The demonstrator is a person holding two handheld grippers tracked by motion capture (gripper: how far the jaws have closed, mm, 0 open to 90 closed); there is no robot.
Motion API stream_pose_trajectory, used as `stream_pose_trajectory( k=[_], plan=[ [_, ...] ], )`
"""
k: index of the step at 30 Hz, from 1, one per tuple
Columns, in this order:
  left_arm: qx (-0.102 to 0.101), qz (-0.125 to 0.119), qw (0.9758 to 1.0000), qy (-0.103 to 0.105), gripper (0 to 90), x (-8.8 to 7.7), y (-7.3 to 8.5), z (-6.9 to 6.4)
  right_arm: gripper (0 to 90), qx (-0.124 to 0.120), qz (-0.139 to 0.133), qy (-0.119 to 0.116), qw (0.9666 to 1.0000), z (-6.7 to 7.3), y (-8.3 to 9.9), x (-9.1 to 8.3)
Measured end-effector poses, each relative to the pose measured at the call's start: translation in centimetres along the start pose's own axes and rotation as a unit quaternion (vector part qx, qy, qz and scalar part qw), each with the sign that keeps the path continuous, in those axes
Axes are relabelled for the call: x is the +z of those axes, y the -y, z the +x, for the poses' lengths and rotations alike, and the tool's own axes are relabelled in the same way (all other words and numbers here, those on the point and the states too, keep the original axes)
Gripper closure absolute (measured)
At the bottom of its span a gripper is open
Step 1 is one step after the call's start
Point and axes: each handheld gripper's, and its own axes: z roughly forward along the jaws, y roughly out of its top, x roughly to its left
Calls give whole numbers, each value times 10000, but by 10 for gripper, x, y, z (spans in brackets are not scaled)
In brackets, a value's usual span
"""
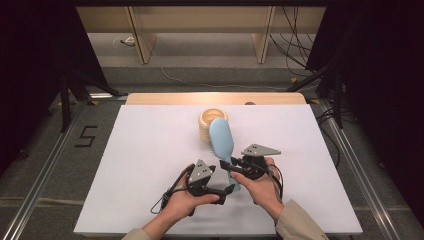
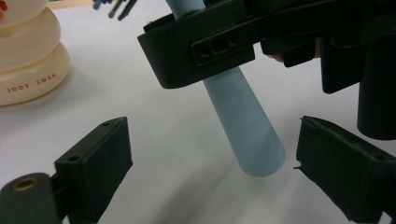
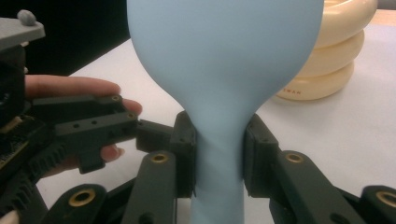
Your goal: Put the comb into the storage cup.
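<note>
Pale blue plastic hairbrush (image 1: 222, 137) held above the white tabletop (image 1: 140, 165), head leaning on the cream ribbed ring-stacked pot (image 1: 206, 125). Right hand-held gripper (image 3: 218, 154) clenched on the narrow neck below the head. Left hand-held gripper (image 2: 210, 172) released, jaws either side of the handle's butt, not touching. Looks light, rigid, smooth and likely slippery; the tapered handle seems the best hold, bristles (image 2: 116, 7) best avoided.
</note>
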Motion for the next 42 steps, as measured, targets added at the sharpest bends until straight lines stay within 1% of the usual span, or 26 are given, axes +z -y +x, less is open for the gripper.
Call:
stream_pose_trajectory(
  k=[9, 16, 20, 23, 26, 32, 38, 40, 42],
  plan=[
    [-75, -20, 10000, 26, 151, 6, 0, 0, 704, -12, 20, -26, 10000, 1, 1, 2],
    [-93, -4, 9999, 68, 167, 10, 2, 0, 704, -24, 13, -51, 10000, 3, 1, 4],
    [-92, -29, 9999, 90, 198, 12, 2, -1, 703, -16, 12, -49, 10000, 3, 1, 5],
    [-106, -70, 9999, 94, 240, 13, 2, 0, 704, -16, -17, -41, 10000, 4, 1, 5],
    [-108, -60, 9999, 102, 269, 14, 3, -1, 704, -10, -24, -46, 10000, 4, 1, 5],
    [-175, -107, 9997, 124, 344, 15, 4, -1, 704, -2, -41, -35, 10000, 4, 2, 5],
    [-155, -137, 9997, 162, 414, 16, 5, -1, 704, -20, -43, -32, 10000, 4, 2, 6],
    [-183, -168, 9995, 195, 438, 16, 5, -2, 703, -10, -32, -37, 10000, 4, 3, 6],
    [-161, -166, 9995, 224, 467, 16, 6, -2, 703, -17, -29, -33, 10000, 4, 3, 6]
  ],
)
